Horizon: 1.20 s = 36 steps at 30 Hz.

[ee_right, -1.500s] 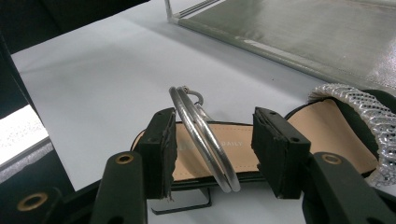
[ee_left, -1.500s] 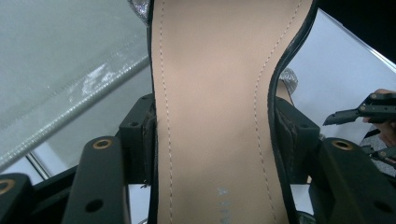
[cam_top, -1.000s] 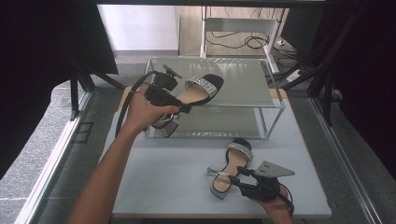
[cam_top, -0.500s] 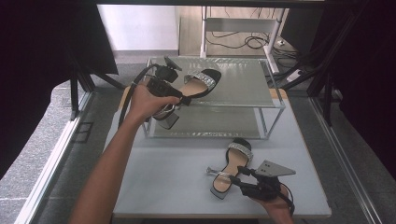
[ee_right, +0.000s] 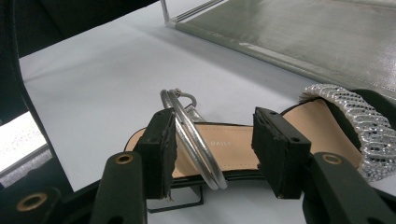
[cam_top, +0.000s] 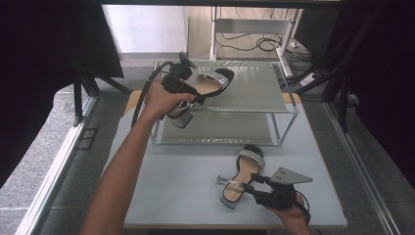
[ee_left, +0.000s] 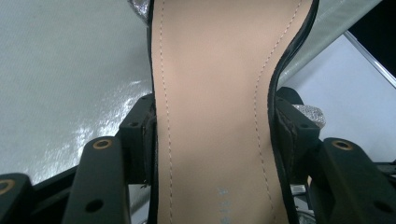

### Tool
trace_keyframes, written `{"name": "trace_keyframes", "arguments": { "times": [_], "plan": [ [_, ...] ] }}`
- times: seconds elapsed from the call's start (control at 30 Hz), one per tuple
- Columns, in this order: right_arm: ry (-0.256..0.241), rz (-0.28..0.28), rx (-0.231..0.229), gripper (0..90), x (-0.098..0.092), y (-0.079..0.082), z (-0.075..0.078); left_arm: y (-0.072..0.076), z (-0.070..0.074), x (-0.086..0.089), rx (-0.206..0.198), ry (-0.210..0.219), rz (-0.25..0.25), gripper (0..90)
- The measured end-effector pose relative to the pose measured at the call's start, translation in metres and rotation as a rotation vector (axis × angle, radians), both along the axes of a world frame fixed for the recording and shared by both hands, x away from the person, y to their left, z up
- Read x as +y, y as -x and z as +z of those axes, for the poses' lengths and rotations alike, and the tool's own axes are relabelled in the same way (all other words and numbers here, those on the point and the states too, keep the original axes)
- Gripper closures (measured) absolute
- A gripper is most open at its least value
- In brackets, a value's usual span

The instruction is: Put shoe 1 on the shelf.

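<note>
Near edge of bench (cam_top: 161,196): right gripper (cam_top: 250,188) open, jaws straddling sandal (cam_top: 241,177) lying flat (silver ankle strap between them). Farther back: left gripper (cam_top: 192,96) clamped on second sandal (cam_top: 211,84), over rack (cam_top: 259,90) top shelf.

- Even daylight falls from the bright floor beyond the counter (cam_top: 195,186) — the high view's sides sink into black.
- White glare streaks the shelf (ee_left: 70,107) in the left gripper view.
- The close fingers (ee_right: 161,149) look soft, slightly blurred.
</note>
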State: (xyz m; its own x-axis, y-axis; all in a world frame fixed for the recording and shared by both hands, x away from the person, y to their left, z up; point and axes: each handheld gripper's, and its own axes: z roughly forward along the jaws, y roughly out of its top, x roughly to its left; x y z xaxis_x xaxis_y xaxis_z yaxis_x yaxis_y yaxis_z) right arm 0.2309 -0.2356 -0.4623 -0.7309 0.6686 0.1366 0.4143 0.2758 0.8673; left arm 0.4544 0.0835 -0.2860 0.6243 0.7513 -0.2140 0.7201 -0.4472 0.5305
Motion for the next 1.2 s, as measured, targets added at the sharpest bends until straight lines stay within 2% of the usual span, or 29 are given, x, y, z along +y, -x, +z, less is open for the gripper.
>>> {"name": "trace_keyframes", "arguments": {
  "times": [0.2, 0.33, 0.53, 0.6, 0.7, 0.83, 0.93, 1.03, 1.1, 1.2],
  "plan": [
    [-0.002, -0.004, -0.005, 49.1, -0.002, 0.001, 0.002, -0.01, 0.004, -0.005, 0.008, -0.004, 0.017, 42.0],
    [-0.005, -0.006, -0.012, 49.1, -0.002, 0.003, 0.003, -0.019, 0.007, -0.006, 0.017, 0.007, 0.032, 42.0],
    [-0.005, -0.003, -0.015, 49.2, -0.002, 0.005, 0.004, -0.035, 0.009, -0.005, 0.034, 0.007, 0.079, 42.0],
    [-0.004, -0.007, -0.014, 49.2, -0.003, 0.004, 0.004, -0.041, 0.008, -0.003, 0.048, 0.016, 0.096, 42.0],
    [-0.003, -0.006, -0.013, 49.1, -0.003, 0.005, 0.004, -0.05, 0.006, -0.005, 0.045, -0.022, 0.124, 42.0],
    [0.001, -0.008, -0.008, 49.0, -0.003, 0.006, 0.003, -0.063, 0.003, -0.005, 0.048, -0.018, 0.17, 42.0],
    [0.012, -0.003, -0.004, 48.4, -0.001, 0.006, 0.001, -0.072, -0.004, -0.006, 0.061, -0.021, 0.19, 42.0],
    [0.024, 0.005, -0.002, 48.0, 0.002, 0.007, 0.0, -0.08, -0.012, -0.008, 0.059, -0.048, 0.231, 41.9],
    [0.03, 0.009, 0.002, 47.9, 0.003, 0.007, -0.001, -0.084, -0.014, -0.008, 0.05, -0.047, 0.258, 41.9],
    [0.043, 0.011, 0.004, 47.5, 0.004, 0.007, -0.003, -0.089, -0.018, -0.008, 0.072, -0.038, 0.279, 41.7]
  ]
}}
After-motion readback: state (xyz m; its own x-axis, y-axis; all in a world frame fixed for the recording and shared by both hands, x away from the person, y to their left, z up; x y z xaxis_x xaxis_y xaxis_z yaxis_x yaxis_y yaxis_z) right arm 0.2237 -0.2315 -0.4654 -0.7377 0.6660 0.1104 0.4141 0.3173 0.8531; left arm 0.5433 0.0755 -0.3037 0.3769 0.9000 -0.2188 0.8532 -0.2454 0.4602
